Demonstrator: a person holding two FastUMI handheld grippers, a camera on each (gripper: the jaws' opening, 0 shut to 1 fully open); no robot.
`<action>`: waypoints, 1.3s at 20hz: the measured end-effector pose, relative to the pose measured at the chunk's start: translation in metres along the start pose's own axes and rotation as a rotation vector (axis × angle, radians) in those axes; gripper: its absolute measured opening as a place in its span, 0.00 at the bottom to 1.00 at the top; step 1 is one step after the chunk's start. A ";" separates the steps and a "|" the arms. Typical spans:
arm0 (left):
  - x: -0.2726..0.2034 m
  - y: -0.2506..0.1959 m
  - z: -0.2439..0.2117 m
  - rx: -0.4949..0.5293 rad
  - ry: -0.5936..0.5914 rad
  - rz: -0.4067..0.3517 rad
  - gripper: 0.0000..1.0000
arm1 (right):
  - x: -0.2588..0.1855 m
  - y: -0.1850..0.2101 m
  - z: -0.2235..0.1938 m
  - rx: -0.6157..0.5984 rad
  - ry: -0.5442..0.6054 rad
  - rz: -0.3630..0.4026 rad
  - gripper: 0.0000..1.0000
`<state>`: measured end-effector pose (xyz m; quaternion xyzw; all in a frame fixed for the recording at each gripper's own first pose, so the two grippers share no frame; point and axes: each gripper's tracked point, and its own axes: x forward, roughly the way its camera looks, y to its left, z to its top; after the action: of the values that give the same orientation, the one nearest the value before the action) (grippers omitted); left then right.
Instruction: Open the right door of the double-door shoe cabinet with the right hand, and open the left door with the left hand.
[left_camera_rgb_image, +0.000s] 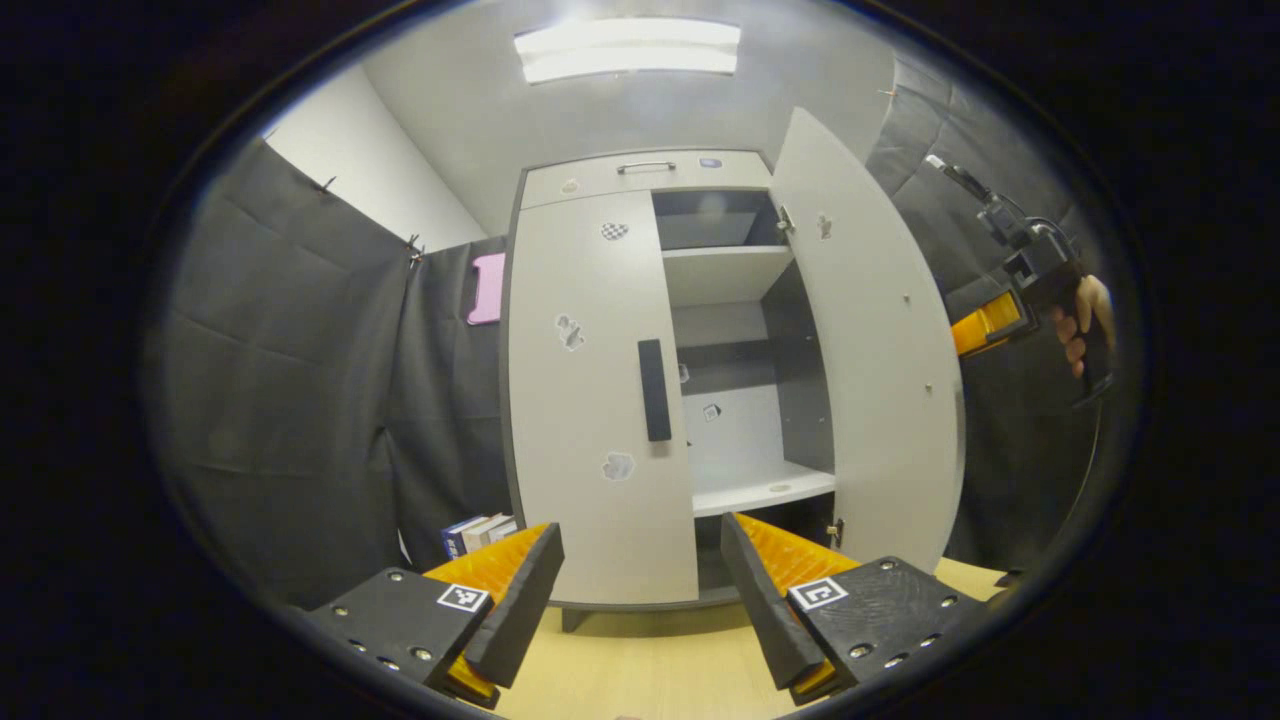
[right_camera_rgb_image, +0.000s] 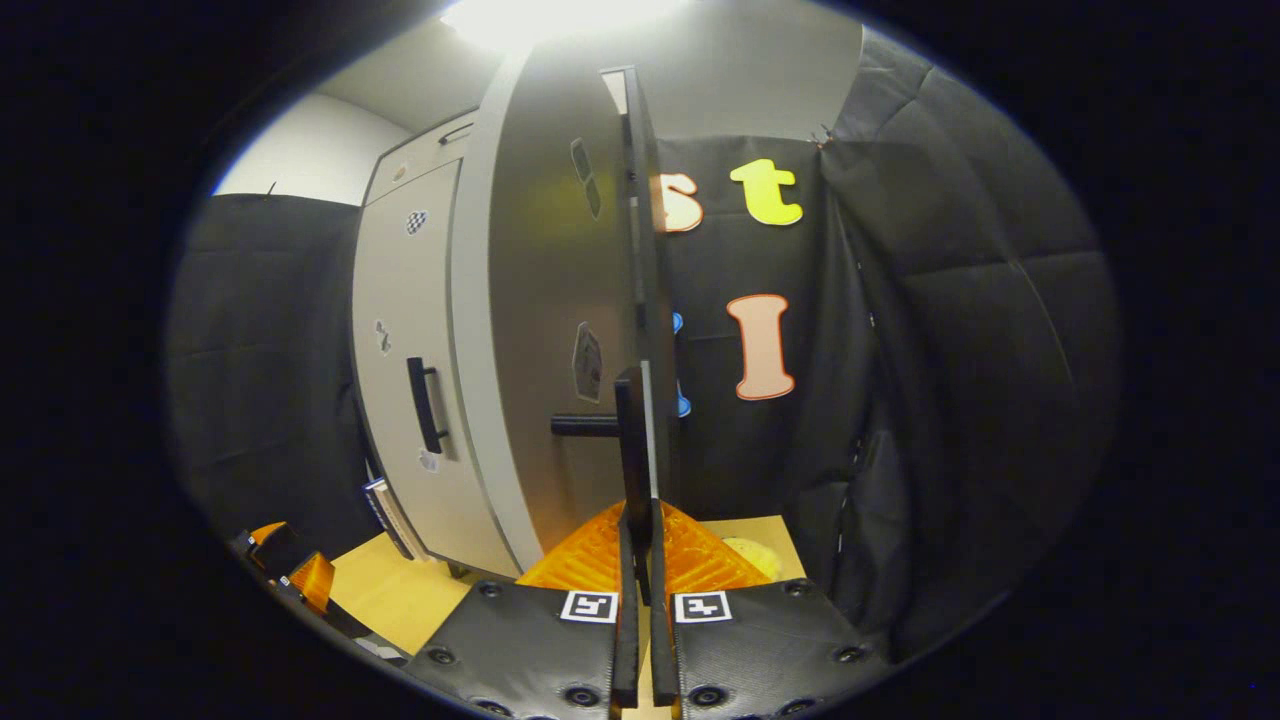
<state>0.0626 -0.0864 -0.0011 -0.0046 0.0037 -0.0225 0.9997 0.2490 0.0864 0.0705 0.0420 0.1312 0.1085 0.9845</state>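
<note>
Left door (left_camera_rgb_image: 590, 400): shut, straight ahead of your left claw (left_camera_rgb_image: 640, 600), which gapes wide and holds nothing. Its handle (left_camera_rgb_image: 654, 390) runs upright along the edge nearest the open right door (left_camera_rgb_image: 880, 380). Right claw (right_camera_rgb_image: 640, 590): fingers close together, apparently clamping that door's edge.

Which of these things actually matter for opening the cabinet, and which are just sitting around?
Part of the job:
- shoe cabinet
- right door, swung open
- left door, closed
- left door handle
- left gripper, jaws apart, short of the handle
- right gripper, jaws closed on the right door's edge

Just lying about:
- books beside the cabinet
- pink item on the cloth wall
- stickers on the doors
</note>
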 end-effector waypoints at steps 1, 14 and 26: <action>0.000 0.000 0.000 -0.001 0.000 -0.002 0.93 | 0.006 0.003 -0.002 0.028 0.004 0.028 0.06; 0.047 -0.002 0.027 -0.002 -0.023 -0.031 0.93 | -0.034 -0.020 0.005 0.033 -0.095 -0.031 0.07; 0.161 -0.006 0.067 -0.036 -0.072 -0.097 0.92 | -0.104 -0.053 -0.014 -0.049 -0.136 -0.169 0.99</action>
<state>0.2235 -0.0992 0.0648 -0.0233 -0.0322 -0.0705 0.9967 0.1580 0.0126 0.0774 0.0138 0.0643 0.0253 0.9975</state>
